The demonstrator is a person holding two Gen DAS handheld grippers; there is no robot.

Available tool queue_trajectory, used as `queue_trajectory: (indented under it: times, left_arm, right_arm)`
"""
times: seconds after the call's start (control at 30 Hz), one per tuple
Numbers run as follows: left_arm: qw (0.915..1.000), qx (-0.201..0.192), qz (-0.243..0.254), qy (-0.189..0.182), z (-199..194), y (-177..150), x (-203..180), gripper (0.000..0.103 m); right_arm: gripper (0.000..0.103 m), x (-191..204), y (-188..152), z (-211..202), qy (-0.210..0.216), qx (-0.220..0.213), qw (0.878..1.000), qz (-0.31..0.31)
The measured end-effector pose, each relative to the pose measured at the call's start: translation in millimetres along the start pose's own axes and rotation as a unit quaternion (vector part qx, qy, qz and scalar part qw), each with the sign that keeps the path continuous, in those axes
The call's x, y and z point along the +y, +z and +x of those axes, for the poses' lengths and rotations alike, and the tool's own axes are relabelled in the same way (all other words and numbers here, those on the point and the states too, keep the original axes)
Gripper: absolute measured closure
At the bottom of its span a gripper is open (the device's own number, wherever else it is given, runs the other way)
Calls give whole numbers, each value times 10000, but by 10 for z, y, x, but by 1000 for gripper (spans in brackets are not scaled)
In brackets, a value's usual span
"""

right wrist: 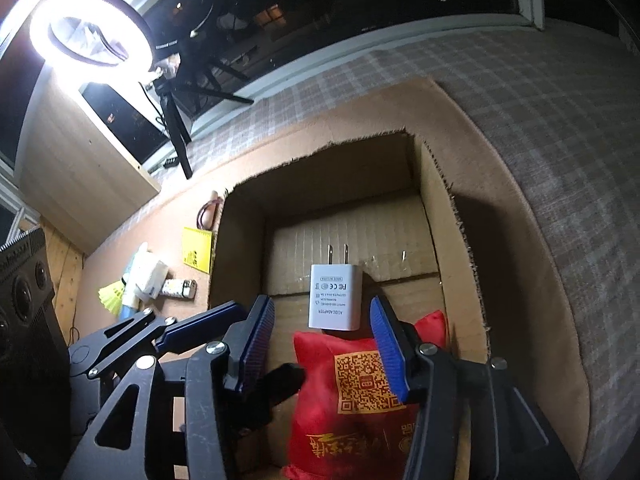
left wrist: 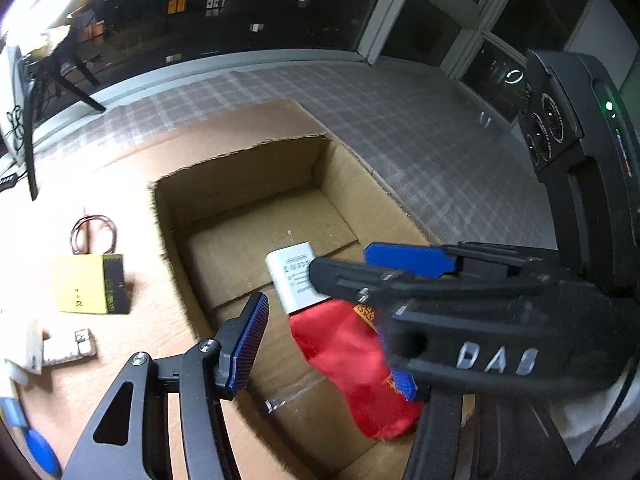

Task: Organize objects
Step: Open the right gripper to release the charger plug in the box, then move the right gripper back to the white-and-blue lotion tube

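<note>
An open cardboard box (left wrist: 176, 216) (right wrist: 240, 216) sits on the tan mat. On its floor lie a white power adapter (left wrist: 294, 276) (right wrist: 335, 298) and a red fabric pouch (left wrist: 348, 360) (right wrist: 356, 432) with a gold QR code print. Both grippers hang over the box, crossing each other. My left gripper (left wrist: 324, 360) is open, with the pouch between its blue pads and a gap beside the left pad. My right gripper (right wrist: 322, 344) (left wrist: 342, 264) is open too, straddling the pouch's top edge just short of the adapter. It hides the left gripper's right finger.
Left of the box lie a yellow carton (left wrist: 90, 284) (right wrist: 197, 249), a coiled wire (left wrist: 94, 232), a white lighter (right wrist: 180, 289), a yellow shuttlecock (right wrist: 112, 298) and other small items. A lit ring light (right wrist: 92, 30) on a tripod stands behind. Plaid cloth (left wrist: 400, 120) lies right of the mat.
</note>
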State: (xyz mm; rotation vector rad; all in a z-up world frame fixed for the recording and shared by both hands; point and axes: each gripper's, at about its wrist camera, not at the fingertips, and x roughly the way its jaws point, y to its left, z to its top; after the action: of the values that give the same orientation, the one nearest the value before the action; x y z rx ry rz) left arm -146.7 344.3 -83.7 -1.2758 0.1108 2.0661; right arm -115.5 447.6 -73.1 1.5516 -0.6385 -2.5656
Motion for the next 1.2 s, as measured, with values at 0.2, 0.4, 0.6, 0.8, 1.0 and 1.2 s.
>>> queue_trajectory:
  times: [0.2, 0.4, 0.6, 0.8, 1.0, 1.2]
  left_arm:
    - [9997, -129, -181, 53, -297, -137, 166, 44]
    - [9984, -217, -423, 311, -625, -385, 463, 44]
    - [9946, -292, -812, 570, -956, -643, 915, 44]
    - [9888, -393, -1216, 765, -1286, -828, 1423, 44]
    - [9819, -440, -1564, 971, -1562, -1097, 1921, 44]
    - [9752, -413, -1917, 1031, -1682, -1274, 2344, 44]
  right_arm:
    - [55, 87, -41, -107, -52, -203, 9998, -5]
    - [41, 306, -107, -209, -28, -478, 9986, -233]
    - [41, 698, -133, -178, 134, -428, 9973, -580]
    - [41, 1171, -174, -41, 321, -264, 9951, -892]
    - [41, 1552, -181, 120, 532, -36, 9934, -1020]
    - [41, 1888, -130, 305, 648, 113, 9913, -1140]
